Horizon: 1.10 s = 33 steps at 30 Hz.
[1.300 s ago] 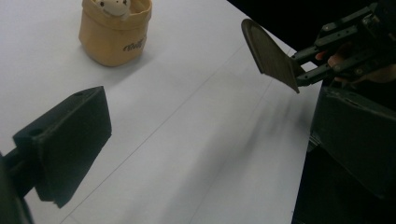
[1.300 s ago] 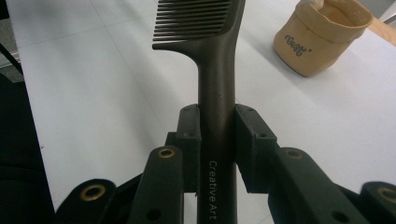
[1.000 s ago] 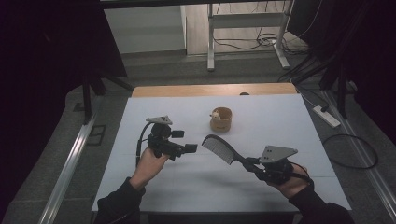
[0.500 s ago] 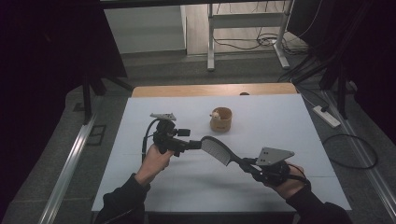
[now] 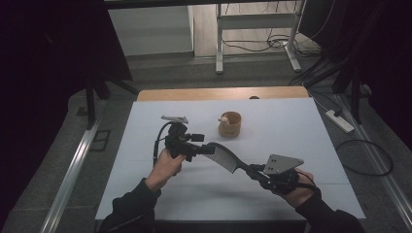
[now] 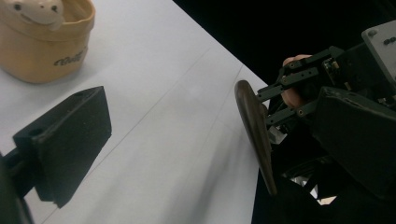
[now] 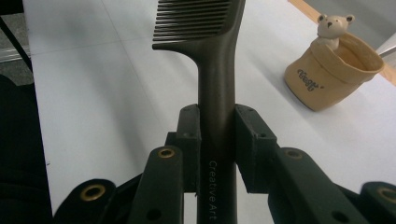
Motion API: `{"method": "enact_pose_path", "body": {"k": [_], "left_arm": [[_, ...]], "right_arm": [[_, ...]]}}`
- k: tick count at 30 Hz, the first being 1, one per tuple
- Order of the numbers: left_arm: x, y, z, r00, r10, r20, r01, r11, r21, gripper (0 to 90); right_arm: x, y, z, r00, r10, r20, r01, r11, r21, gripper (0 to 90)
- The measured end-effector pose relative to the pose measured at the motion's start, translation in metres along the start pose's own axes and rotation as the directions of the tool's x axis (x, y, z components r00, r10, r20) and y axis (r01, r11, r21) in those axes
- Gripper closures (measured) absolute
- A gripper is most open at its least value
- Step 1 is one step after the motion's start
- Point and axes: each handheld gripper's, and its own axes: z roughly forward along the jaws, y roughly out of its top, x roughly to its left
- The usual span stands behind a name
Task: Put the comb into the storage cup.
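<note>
White rectangular table (image 5: 145,160) with a wooden strip along its far edge carries the work. Right gripper (image 5: 256,173), black with a grey three-cornered plate on top, sits at about 4 o'clock of the table in the high view, held up off the surface and aimed toward 10 o'clock. Its jaws are clamped on the handle of a dark brown plastic comb (image 7: 211,70); the right gripper view shows both pads pressed against the handle's sides, the toothed head standing out past them. In the high view the comb (image 5: 224,156) hangs over the table's middle, teeth end toward 10 o'clock. Left gripper (image 5: 204,144), black, at about 8 o'clock of the table centre, is aimed toward 3 o'clock, its tips right at the comb's far end. Left gripper view: one black jaw pad at the lower left, well apart from the comb (image 6: 254,126), which shows edge-on at the right with bare table between them; jaws spread wide, nothing pressed by them. Whether the other pad touches the comb, cannot tell. Tan, soft-sided round pot with a small bear figure on its rim (image 5: 230,124) stands at 12 o'clock of the comb, apart from both grippers.
</note>
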Motion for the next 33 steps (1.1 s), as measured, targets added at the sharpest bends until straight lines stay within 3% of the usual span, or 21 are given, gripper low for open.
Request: {"method": "enact_pose_path", "body": {"k": [14, 20, 25, 33], "left_arm": [[-0.0044, 0.0043, 0.0086, 0.9988, 0.004, 0.050, -0.004, 0.9998, 0.018, 0.0], [-0.0014, 0.0029, 0.0049, 0.9940, -0.034, 0.104, 0.033, 0.9994, 0.015, 32.5], [0.0010, 0.0026, 0.0039, 0.9888, -0.071, 0.131, 0.070, 0.9974, 0.019, 53.7], [0.0012, 0.0021, 0.0051, 0.9828, -0.106, 0.151, 0.101, 0.9940, 0.042, 74.0]], "right_arm": [[0.0034, 0.0022, 0.0009, 0.9996, -0.029, -0.002, 0.029, 0.999, -0.015, 72.6], [0.0041, 0.0019, 0.0013, 0.9993, -0.037, 0.001, 0.038, 0.999, -0.012, 72.6], [0.0045, 0.0018, 0.0018, 0.9989, -0.047, 0.003, 0.047, 0.999, -0.010, 72.6], [0.0041, 0.0015, 0.0026, 0.9986, -0.051, 0.010, 0.051, 0.999, -0.009, 72.6]]}}
